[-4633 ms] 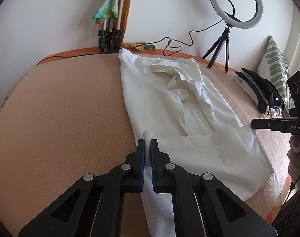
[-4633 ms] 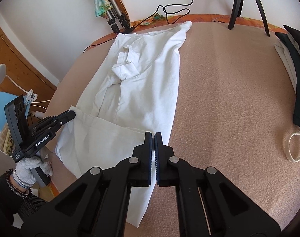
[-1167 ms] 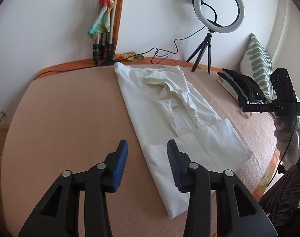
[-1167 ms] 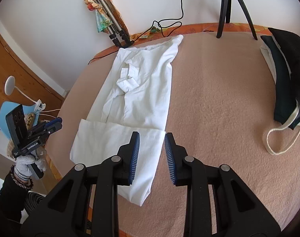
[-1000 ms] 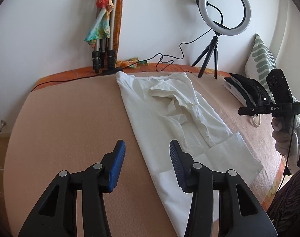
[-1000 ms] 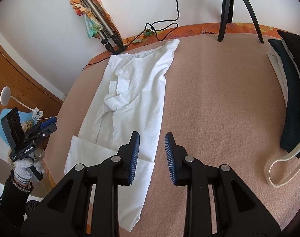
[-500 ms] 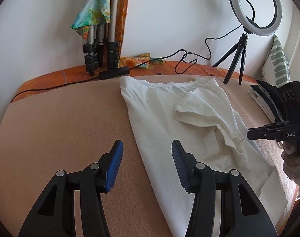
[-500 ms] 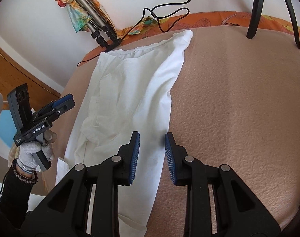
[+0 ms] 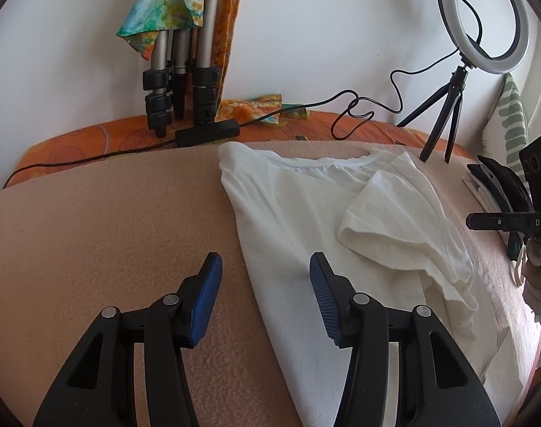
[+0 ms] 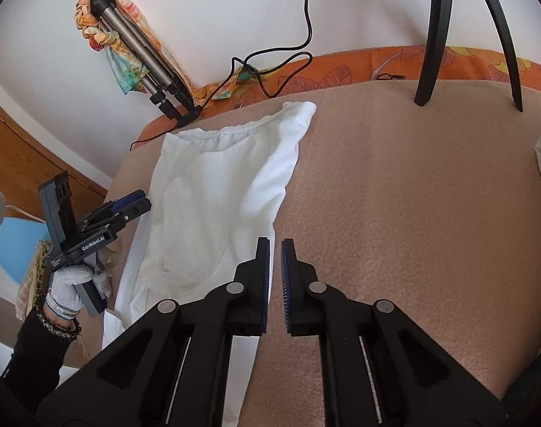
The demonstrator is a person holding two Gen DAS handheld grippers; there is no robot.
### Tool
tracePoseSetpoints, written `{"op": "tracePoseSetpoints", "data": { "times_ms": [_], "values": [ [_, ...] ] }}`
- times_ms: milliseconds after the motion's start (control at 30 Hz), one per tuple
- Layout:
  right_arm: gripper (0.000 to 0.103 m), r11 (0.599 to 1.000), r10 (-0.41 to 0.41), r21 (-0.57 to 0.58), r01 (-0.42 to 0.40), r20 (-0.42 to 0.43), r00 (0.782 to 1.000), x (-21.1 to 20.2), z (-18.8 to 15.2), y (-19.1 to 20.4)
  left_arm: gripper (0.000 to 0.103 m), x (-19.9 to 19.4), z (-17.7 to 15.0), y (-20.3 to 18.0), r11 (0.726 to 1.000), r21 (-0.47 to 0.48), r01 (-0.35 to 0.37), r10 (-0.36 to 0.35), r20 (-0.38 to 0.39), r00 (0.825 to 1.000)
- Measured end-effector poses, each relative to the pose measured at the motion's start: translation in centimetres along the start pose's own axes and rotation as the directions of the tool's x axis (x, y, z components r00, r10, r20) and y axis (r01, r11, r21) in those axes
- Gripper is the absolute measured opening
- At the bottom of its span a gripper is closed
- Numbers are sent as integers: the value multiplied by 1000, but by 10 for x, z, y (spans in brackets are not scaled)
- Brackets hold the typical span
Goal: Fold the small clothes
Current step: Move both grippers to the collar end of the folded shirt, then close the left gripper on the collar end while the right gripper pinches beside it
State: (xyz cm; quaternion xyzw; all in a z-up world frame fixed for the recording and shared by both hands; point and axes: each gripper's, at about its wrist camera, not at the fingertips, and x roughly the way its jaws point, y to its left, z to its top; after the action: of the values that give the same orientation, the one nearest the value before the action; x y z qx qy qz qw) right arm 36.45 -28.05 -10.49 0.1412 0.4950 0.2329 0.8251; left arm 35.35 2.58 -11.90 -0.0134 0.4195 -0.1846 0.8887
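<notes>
A white t-shirt [image 9: 298, 213] lies flat on the tan blanket, neckline toward the wall, one sleeve [image 9: 387, 220] folded in on top. My left gripper [image 9: 263, 277] is open and empty, its jaws straddling the shirt's left edge near the shoulder. In the right wrist view the shirt [image 10: 217, 192] lies to the left. My right gripper [image 10: 275, 267] is open by a narrow gap and empty, over the shirt's right edge. The left gripper also shows in the right wrist view [image 10: 131, 204], and the right gripper in the left wrist view [image 9: 483, 220].
A folded tripod with a colourful scarf [image 9: 178, 71] leans on the wall. A ring light on a small tripod [image 9: 483, 17] and a black cable [image 9: 359, 106] stand at the back. Dark folded clothes [image 9: 498, 181] and a striped pillow [image 9: 515, 121] lie at the right.
Both grippers let go of the folded hem, opened and moved up along the shirt toward its shoulders. The right gripper's jaws have narrowed in the last half second.
</notes>
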Motion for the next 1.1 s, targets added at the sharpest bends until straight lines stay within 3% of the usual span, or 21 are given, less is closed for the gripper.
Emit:
{"op": "tracePoseSetpoints", "data": {
  "times_ms": [67, 167, 200, 233, 267, 333, 433, 533, 567, 667, 767, 800, 833, 867, 900, 933, 1000, 1067, 1100],
  "values": [
    [34, 1000, 1, -5, -1, -16, 1000, 14, 12, 0, 50, 4, 7, -1, 1000, 8, 3, -3, 2, 1000],
    [35, 1000, 9, 2, -9, -36, 999, 33, 22, 1, 50, 9, 15, -1, 1000, 24, 1, -1, 5, 1000],
    [33, 1000, 22, -6, -22, -45, 999, 38, 22, 3, 50, 10, 18, -1, 1000, 30, -5, 5, 7, 1000],
    [10, 1000, 14, -24, -15, -51, 999, 41, 22, 6, 50, 14, 21, 1, 999, 36, -12, 12, 9, 1000],
    [3, 998, -34, -58, 31, -55, 998, 44, 21, 10, 50, 16, 24, 2, 999, 35, -16, 15, 9, 1000],
    [2, 988, -133, -90, 129, -36, 991, 46, 21, 9, 50, 20, 29, 7, 1000, 19, -6, 6, 9, 1000],
    [2, 985, -171, -39, 170, -8, 985, 38, 35, -11, 50, 26, 37, 10, 1000, 9, 7, -7, 17, 1000],
    [4, 996, -84, 23, 84, 5, 996, 29, 49, -29, 50, 32, 43, 12, 1000, -1, 30, -30, 23, 999],
    [7, 998, -46, 35, 45, 10, 999, 28, 52, -31, 50, 34, 45, 13, 999, -7, 38, -38, 19, 999],
    [49, 1000, 7, 14, -8, 23, 1000, 31, 60, -27, 50, 41, 49, 15, 998, -24, 51, -51, 2, 999],
    [49, 1000, 4, -9, -4, 26, 1000, 44, 66, -17, 50, 45, 54, 19, 996, -47, 74, -74, 3, 997],
    [46, 1000, 5, -14, -5, 27, 1000, 50, 69, -14, 50, 45, 55, 21, 995, -54, 82, -82, 7, 997],
    [24, 1000, 1, -23, 0, 29, 1000, 55, 71, -11, 49, 46, 56, 22, 994, -60, 95, -95, 10, 995],
    [4, 999, -21, -38, 22, 21, 1000, 60, 73, -8, 36, 47, 57, 24, 992, -67, 105, -104, 14, 994],
    [4, 997, -49, -53, 49, 12, 999, 65, 74, -6, 6, 48, 58, 25, 991, -77, 107, -107, 14, 994],
    [4, 994, -89, -64, 90, 25, 996, 67, 76, -5, 1, 50, 59, 27, 991, -86, 102, -102, 8, 995],
    [4, 985, -155, -66, 158, 55, 986, 67, 80, -8, 1, 50, 59, 29, 989, -97, 112, -111, 15, 994],
    [4, 990, -131, -47, 134, 67, 989, 65, 85, -15, 1, 48, 60, 29, 989, -90, 117, -115, 25, 993],
    [4, 992, -117, -40, 120, 70, 991, 64, 87, -18, 8, 47, 60, 30, 989, -91, 115, -113, 25, 993]
  ]
}}
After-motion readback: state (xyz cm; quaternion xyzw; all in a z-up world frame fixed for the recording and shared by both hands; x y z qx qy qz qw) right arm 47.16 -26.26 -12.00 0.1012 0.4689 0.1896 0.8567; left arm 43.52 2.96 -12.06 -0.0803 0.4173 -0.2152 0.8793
